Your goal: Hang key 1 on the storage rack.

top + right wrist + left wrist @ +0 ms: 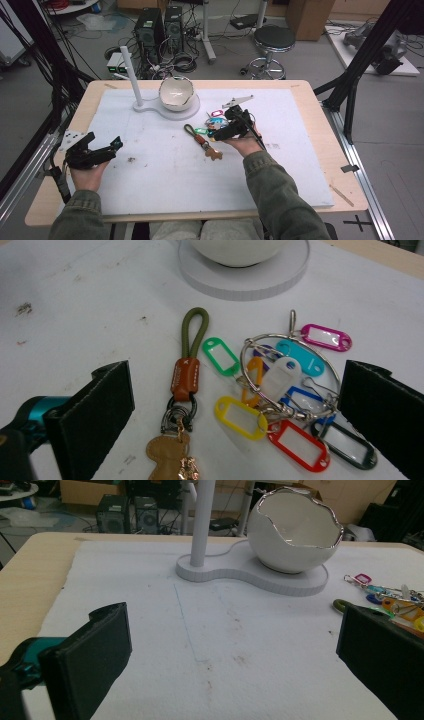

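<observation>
I held the right gripper point(227, 131) low over a cluster of keychains lying on the white mat point(165, 175), a little right of the mat's middle and just in front of the stand. Its jaws stood wide apart and held nothing. In the right gripper view, they framed two things: a keychain with an olive cord loop point(194, 331), a brown leather sleeve and a tan charm, and beside it a metal ring of coloured plastic key tags point(280, 395).

The left gripper point(95, 152) rested near the mat's left edge, its jaws also wide open and empty, well apart from the keychains.

My worry was the crowding. The green tag lay just beside the cord keychain's sleeve, and the tags fanned loosely off the ring. If I closed on the ring, I judged the jaws could pinch only a tag or two, letting the bunch swing, slip, or drag the cord keychain along. Thin, flat tags against the soft mat could also slide out from under the pads.

Toward the mat's far edge sat a white egg-shaped bowl point(295, 532) with a silver jagged rim, on a flat white base point(250, 572) that also carried an upright white post point(202, 520). The base's near edge lay close behind the keychains, so a forward push risked bumping it.
</observation>
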`<action>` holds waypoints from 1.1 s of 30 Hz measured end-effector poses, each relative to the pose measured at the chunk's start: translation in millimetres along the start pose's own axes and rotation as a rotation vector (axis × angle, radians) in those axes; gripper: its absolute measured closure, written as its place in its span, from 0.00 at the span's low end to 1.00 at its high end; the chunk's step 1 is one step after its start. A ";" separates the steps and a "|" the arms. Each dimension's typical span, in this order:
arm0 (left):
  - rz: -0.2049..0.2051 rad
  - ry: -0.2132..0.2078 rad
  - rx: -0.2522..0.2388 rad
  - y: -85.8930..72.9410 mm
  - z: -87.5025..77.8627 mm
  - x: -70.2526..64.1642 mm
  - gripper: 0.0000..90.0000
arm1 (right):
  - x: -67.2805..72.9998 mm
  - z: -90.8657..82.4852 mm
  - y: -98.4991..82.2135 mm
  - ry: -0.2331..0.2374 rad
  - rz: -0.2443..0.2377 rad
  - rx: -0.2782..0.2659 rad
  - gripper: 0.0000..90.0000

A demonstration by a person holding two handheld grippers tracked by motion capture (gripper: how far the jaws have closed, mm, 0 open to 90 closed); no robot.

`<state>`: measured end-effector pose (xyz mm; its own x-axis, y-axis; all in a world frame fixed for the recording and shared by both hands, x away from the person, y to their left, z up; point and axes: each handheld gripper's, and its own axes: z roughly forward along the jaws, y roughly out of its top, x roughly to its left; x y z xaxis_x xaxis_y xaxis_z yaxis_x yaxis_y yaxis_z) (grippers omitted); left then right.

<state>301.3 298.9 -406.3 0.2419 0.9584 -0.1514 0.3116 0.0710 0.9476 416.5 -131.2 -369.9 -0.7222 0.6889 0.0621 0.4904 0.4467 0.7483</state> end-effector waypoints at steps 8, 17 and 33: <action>-0.002 0.001 0.001 -0.2 0.7 0.5 0.02 | 8.6 17.0 6.4 0.017 -0.014 0.033 0.01; -0.003 -0.002 -0.001 -0.2 1.0 0.4 0.02 | 11.1 26.9 6.4 0.023 -0.022 0.053 0.01; -0.004 -0.003 -0.001 -0.1 1.0 0.5 0.02 | 20.0 52.3 2.0 0.075 -0.016 0.100 0.01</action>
<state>302.3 299.1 -406.8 0.2430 0.9574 -0.1562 0.3121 0.0753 0.9471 428.6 -86.7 -401.6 -0.7627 0.6385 0.1029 0.5223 0.5142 0.6803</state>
